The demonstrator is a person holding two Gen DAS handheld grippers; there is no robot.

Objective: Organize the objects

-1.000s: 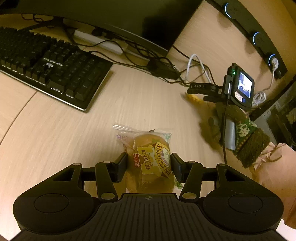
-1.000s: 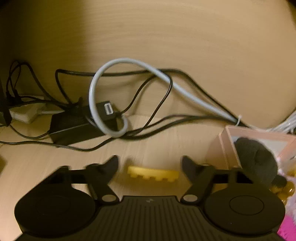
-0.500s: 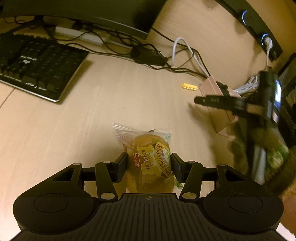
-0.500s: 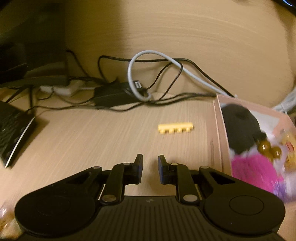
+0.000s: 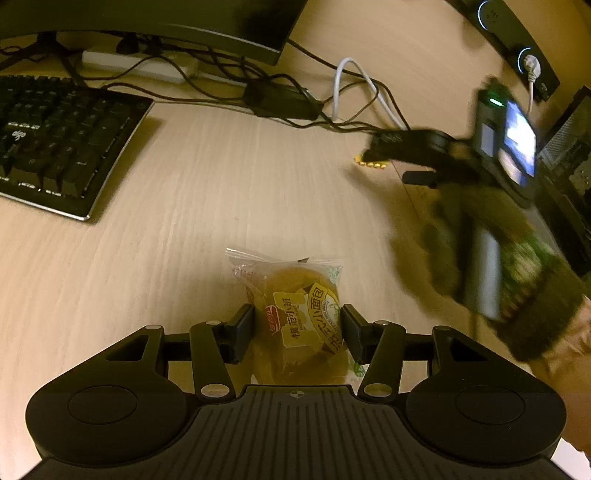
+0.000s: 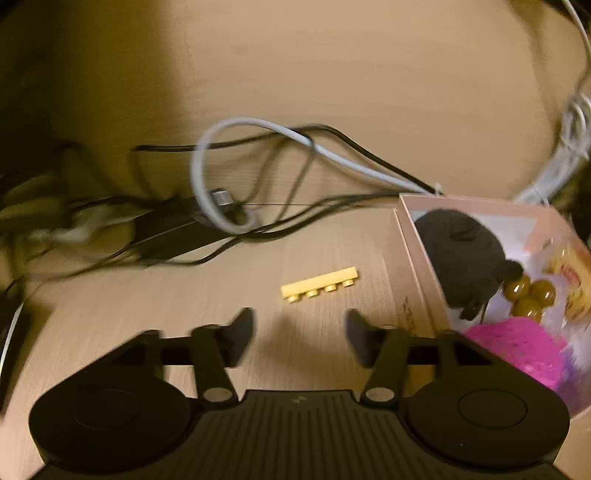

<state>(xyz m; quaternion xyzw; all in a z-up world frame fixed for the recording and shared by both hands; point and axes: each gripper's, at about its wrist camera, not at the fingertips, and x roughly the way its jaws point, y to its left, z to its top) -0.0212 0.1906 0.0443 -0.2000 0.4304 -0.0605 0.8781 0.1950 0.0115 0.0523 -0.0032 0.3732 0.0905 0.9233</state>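
Note:
My left gripper (image 5: 297, 332) is shut on a wrapped bun (image 5: 301, 314) in a clear packet with a yellow label, held low over the wooden desk. My right gripper (image 6: 299, 332) is open and empty, just short of a small yellow toy brick (image 6: 319, 284) that lies on the desk. In the left wrist view the right gripper (image 5: 380, 147) is blurred and hovers over the yellow brick (image 5: 369, 162). A pink box (image 6: 417, 251) to the right of the brick holds a black round object (image 6: 461, 251), brown beads (image 6: 528, 295) and something pink and fuzzy (image 6: 517, 350).
A black keyboard (image 5: 62, 144) lies at the left. A monitor base (image 5: 192, 33), a power strip (image 5: 136, 66), a black adapter (image 5: 280, 99) and tangled black and white cables (image 6: 258, 173) run along the back wall of the desk.
The right gripper was open by the brick, pulled back and shut, and now is open again close to the brick. The left gripper keeps holding the bun.

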